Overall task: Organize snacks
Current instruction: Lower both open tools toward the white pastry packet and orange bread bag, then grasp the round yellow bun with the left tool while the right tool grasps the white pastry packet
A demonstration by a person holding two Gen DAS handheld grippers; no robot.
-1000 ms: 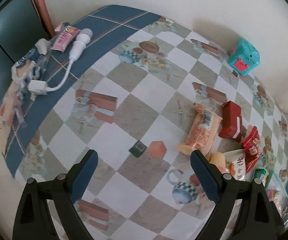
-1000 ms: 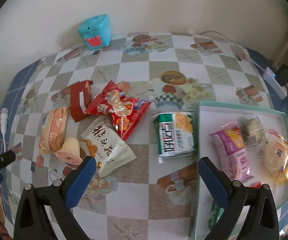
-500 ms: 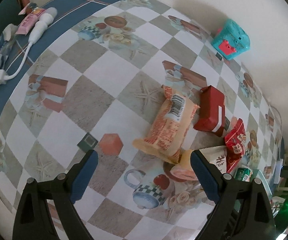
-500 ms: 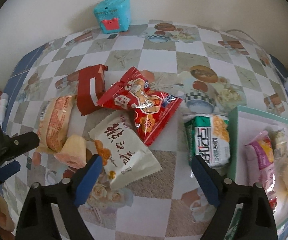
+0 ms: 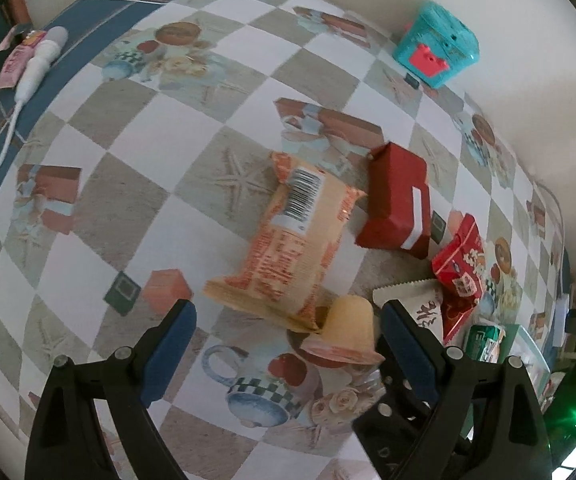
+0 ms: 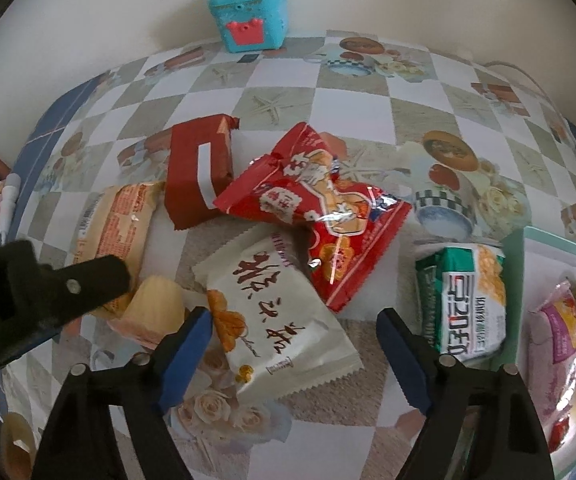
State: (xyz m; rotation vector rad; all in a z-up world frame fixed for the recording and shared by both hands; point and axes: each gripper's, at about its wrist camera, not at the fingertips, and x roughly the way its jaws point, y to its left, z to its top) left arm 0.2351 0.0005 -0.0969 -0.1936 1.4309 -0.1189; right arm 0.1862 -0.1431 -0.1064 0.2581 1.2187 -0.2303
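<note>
Snacks lie in a heap on the checked tablecloth. My left gripper hangs open just above the near end of an orange snack pack and a small cup-shaped cake, which sit between its jaws, untouched. My right gripper is open with its jaws closing; a white bag lies between them and the pads are clear of it. Close by are a red bag, a red box and a green pack. One of the left gripper's fingers shows at the left of the right wrist view.
A pale green tray at the right holds a pink pack and other snacks. A teal toy box stands against the wall. A white charger with its cable and a pink tube lie at the table's left edge.
Both grippers came down closer to the snacks. The left one moved right, over the orange pack and the cake. The right one moved left over the white bag and its jaws narrowed.
</note>
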